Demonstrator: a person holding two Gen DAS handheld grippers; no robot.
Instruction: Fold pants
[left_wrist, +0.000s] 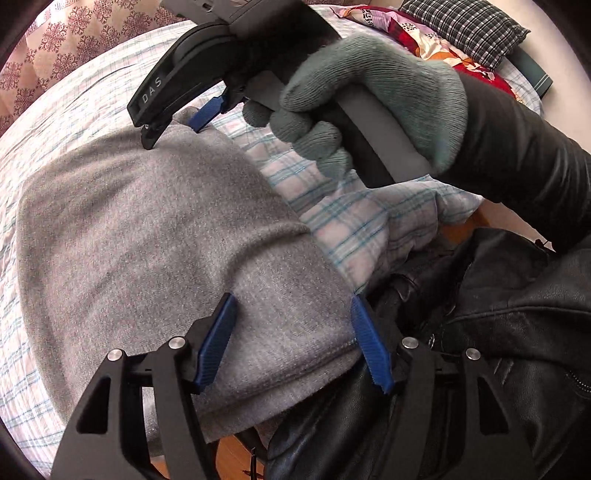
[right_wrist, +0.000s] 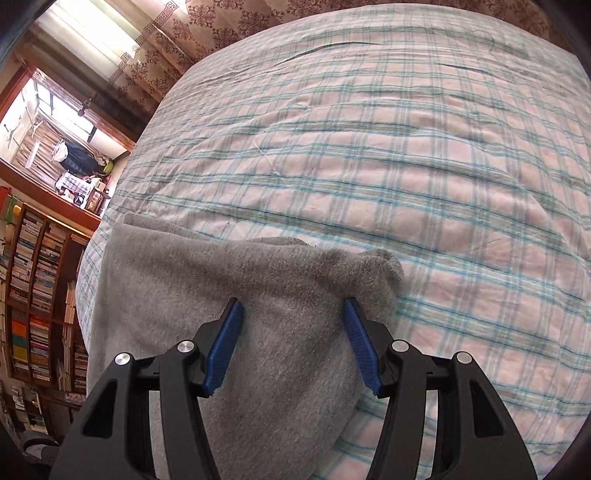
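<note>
Grey pants (left_wrist: 147, 229) on plaid bedsheet (right_wrist: 406, 147) — both jaws apart.

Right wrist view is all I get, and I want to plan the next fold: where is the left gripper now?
Observer: The left gripper stands open over the near hem of the grey pants, at the edge of the bed.
Operator: Is anything crowding that hem?
Observer: Yes, the person's black leather jacket is right beside it, just off the bed.
Operator: And how does my own gripper sit, seen from outside?
Observer: A gloved hand holds the right gripper, with its tips down at the far end of the pants.
</note>
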